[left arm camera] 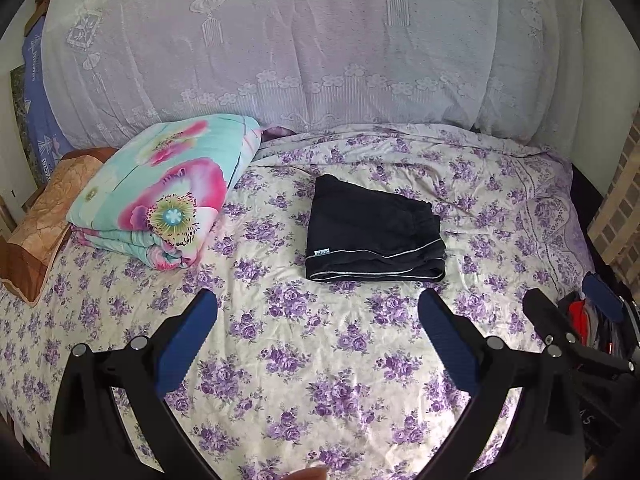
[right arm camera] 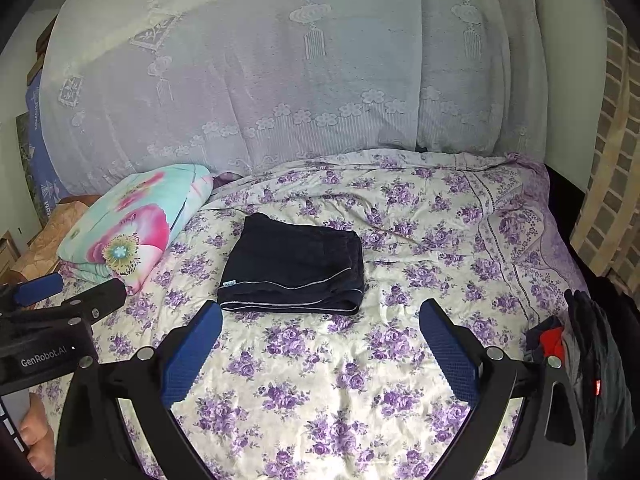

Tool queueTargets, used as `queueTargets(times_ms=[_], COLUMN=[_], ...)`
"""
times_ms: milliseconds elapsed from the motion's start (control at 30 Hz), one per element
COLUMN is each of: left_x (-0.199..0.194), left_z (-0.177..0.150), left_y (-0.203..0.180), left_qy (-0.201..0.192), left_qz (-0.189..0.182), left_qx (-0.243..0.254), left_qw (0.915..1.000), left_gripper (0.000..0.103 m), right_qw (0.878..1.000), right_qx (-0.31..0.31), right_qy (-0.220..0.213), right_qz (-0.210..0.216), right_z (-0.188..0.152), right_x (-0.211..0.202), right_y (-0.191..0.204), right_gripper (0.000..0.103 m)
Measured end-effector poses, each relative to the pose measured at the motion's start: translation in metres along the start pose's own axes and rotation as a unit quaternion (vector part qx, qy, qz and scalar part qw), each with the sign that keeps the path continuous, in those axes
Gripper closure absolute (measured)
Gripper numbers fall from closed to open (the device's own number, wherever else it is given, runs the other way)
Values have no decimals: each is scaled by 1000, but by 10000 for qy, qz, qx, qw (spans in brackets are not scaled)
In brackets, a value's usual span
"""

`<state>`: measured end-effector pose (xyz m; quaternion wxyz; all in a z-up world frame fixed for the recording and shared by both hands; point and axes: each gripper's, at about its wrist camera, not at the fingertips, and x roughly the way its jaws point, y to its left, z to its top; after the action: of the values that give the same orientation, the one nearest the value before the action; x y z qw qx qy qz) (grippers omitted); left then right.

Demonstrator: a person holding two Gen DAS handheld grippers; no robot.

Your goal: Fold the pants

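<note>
Dark navy pants [left arm camera: 374, 232] [right arm camera: 294, 266] lie folded into a compact rectangle on the purple-flowered bedsheet [left arm camera: 320, 360] [right arm camera: 340, 380], grey piping along the near edge and a small label at the left corner. My left gripper [left arm camera: 318, 312] hovers open over the sheet just in front of the pants, nothing between its blue pads [left arm camera: 188, 340]. My right gripper [right arm camera: 320, 320] is also open and empty, close to the pants' near edge. Each gripper shows at the side of the other's view: the right gripper [left arm camera: 572, 312], the left gripper [right arm camera: 72, 292].
A folded floral quilt [left arm camera: 160, 192] [right arm camera: 132, 224] and a brown pillow [left arm camera: 44, 216] lie at the left. A lace-covered mound of bedding [left arm camera: 300, 48] lines the back. A pile of dark and red clothes [right arm camera: 580, 344] sits off the bed's right edge. A hand [right arm camera: 36, 436] holds the left gripper.
</note>
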<state>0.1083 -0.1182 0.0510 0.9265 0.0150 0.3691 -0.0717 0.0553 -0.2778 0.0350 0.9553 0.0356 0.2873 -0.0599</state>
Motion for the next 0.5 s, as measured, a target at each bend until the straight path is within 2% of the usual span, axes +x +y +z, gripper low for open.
queueTargets(times_ms=[500], left_x=[-1], left_z=[0], left_y=[-4], left_qy=[-113], left_qz=[-34], left_qx=[73], left_qw=[9999], left_gripper=[5], right_qw=[10000], right_qx=[10], right_qy=[30], right_qz=[-82], right_z=[-2], right_x=[1], right_y=[-2], right_gripper=[4])
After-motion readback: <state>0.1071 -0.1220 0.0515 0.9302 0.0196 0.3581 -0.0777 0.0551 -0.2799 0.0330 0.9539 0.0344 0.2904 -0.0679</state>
